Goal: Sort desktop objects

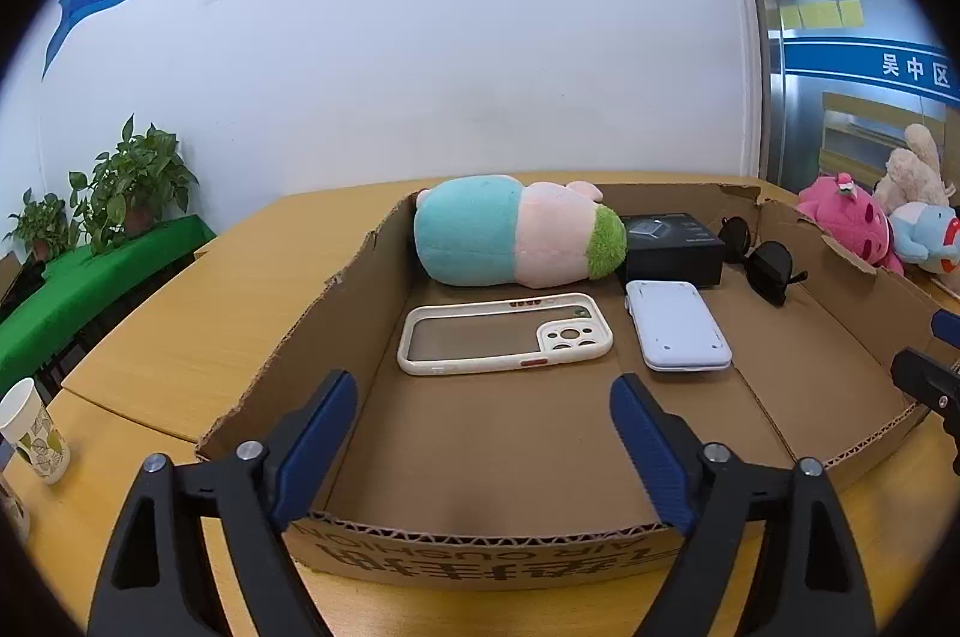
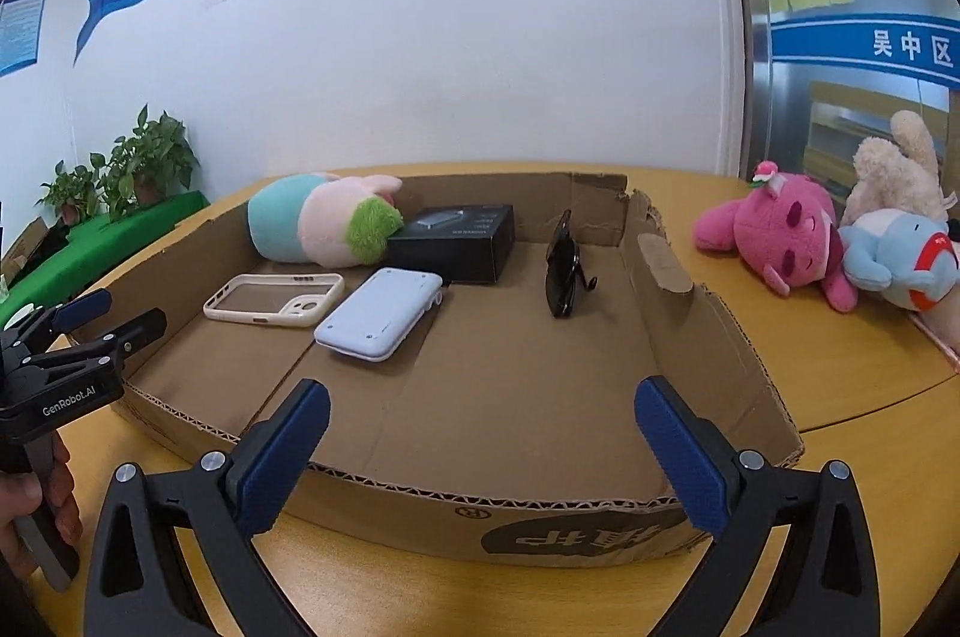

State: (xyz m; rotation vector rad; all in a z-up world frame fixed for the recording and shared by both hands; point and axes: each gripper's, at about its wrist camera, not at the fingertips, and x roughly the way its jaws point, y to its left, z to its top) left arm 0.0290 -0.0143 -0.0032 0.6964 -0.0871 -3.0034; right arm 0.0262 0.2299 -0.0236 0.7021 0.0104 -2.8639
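A shallow cardboard tray lies on the wooden table. In it are a teal, pink and green plush, a black box, a white phone case, a white device and black sunglasses. My left gripper is open and empty over the tray's near left part; it also shows in the right wrist view. My right gripper is open and empty over the tray's near wall.
Three plush toys lie on the table right of the tray: pink, beige and light blue. A paper cup stands at the left. Potted plants sit on a green-covered table behind.
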